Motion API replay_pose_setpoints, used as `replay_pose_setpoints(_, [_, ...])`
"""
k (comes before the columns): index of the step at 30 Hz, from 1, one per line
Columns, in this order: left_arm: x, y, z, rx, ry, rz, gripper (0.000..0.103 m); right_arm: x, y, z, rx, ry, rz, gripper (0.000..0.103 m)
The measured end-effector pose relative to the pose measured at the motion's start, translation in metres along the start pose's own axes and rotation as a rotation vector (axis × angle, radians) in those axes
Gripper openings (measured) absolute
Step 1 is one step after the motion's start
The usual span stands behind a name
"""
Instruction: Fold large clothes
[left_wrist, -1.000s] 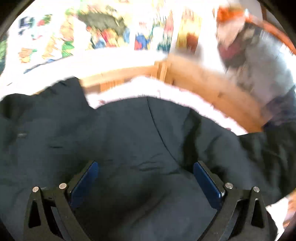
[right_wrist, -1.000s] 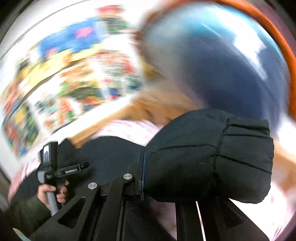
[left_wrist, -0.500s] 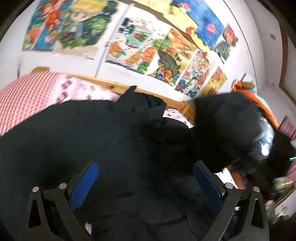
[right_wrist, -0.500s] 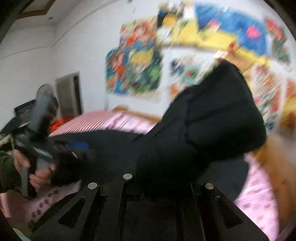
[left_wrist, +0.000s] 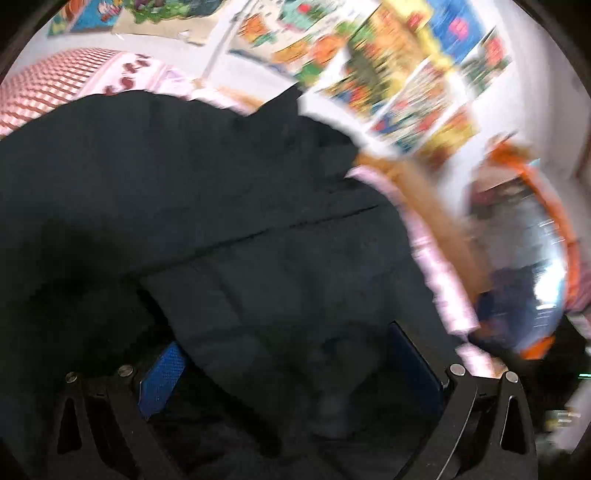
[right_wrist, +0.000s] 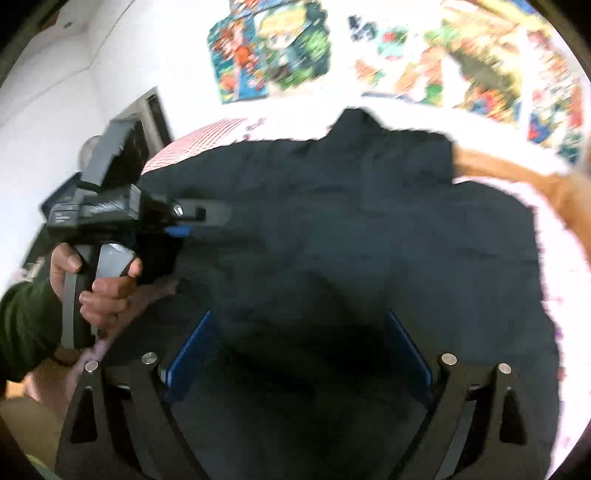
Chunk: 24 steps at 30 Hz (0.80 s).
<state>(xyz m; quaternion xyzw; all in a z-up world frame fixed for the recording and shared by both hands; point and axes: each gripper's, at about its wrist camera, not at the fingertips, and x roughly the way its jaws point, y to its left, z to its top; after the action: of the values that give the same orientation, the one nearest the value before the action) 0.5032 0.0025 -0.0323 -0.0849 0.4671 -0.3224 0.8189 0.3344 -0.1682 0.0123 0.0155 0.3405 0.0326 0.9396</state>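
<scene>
**Mia:** Black padded fabric fills both views. That's the coat (right_wrist: 351, 229), lying on the bed (left_wrist: 55, 81) over the pink patterned bedding, collar end toward the wall with the posters (right_wrist: 273, 48).

**Jon:** How will it handle, do you think?

**Mia:** My guess is soft and bulky, with some weight to it. The quilted panels look puffy, so a fold would likely spring back unless it's pressed down. The shell could be a bit slick too.

**Jon:** Where would you take hold?

**Mia:** At a seam or a hem edge, or the cuff of a sleeve. A flat padded panel gives little to pinch.

**Jon:** What are the claws doing?

**Mia:** The right claw (right_wrist: 295, 354) is spread wide just above the coat, with nothing between its blue pads (right_wrist: 192, 347). The left claw (left_wrist: 288, 365) is spread too. A folded flap of the coat lies between its pads in its own view, but they aren't closed on it. From the right camera I can see the left hand (right_wrist: 99, 280) gripping that tool's handle by the coat's left edge.

**Jon:** Any baskets or boxes to put it in?

**Mia:** None I can make out. There's an orange-rimmed round shape (left_wrist: 546, 236) beyond the bed, but it's too blurred to tell what it is or whether it holds anything.
</scene>
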Motion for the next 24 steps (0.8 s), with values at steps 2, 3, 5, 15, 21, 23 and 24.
replay_pose_setpoints(2, [0.005, -0.007, -0.004, 0.022, 0.004, 0.136, 0.062, -0.019, -0.014, -0.007, -0.012, -0.008, -0.089, 0.089])
replay_pose_setpoints(3, [0.006, -0.011, -0.005, 0.03, 0.006, 0.193, 0.048, -0.02, -0.023, -0.004, -0.013, -0.004, -0.123, 0.089])
replay_pose_setpoints(5, [0.003, -0.015, -0.004, 0.012, 0.0, 0.226, 0.005, -0.031, -0.044, -0.005, 0.008, -0.001, -0.199, 0.089])
replay_pose_setpoints(15, [-0.059, -0.04, -0.021, 0.019, -0.15, 0.35, 0.004, 0.015, -0.133, 0.055, 0.175, -0.07, -0.196, 0.088])
replay_pose_setpoints(21, [-0.004, -0.019, -0.025, 0.086, -0.05, 0.49, 0.006, 0.125, -0.12, 0.046, 0.11, 0.136, -0.091, 0.084])
replay_pose_setpoints(23, [0.002, -0.018, -0.025, 0.083, -0.047, 0.497, 0.011, 0.153, -0.11, 0.035, 0.062, 0.186, -0.163, 0.084])
replay_pose_setpoints(24, [0.002, -0.017, -0.025, 0.08, -0.051, 0.491, 0.011, 0.158, -0.107, 0.031, 0.056, 0.189, -0.174, 0.084])
